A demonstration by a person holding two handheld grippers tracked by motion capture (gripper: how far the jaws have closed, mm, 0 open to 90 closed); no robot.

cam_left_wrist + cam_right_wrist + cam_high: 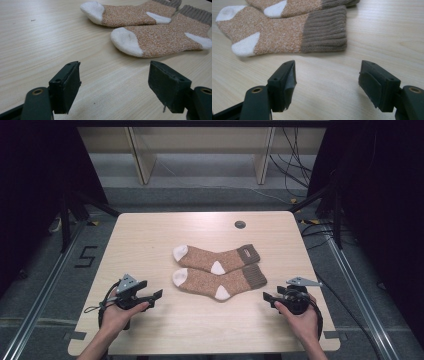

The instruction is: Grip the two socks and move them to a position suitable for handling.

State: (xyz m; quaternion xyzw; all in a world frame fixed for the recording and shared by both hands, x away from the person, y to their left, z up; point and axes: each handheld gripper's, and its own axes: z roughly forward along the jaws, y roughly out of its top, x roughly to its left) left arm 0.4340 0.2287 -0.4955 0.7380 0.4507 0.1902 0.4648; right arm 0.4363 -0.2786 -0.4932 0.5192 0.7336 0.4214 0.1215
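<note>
Two orange-brown knit socks with white toes, heels (218, 272) side by side, mid-bench (150, 235), cuffs toward right edge. Left gripper (156, 296) near-left, right gripper (269, 298) near-right, fingers released, empty, both apart from socks.

Even, soft light from above; dark surroundings, sharp only in the middle distance.

In the high view the table (150, 235) is bright and evenly lit without glare, while both sides of the room fall into black. The socks (220, 270) throw only a thin, soft shadow. In the left gripper view the fingers (66, 87) look slightly blurred, and the wood just beyond them shows a pale sheen. In the right gripper view the fingers (283, 86) are soft too, with faint shadow on the table between them.
</note>
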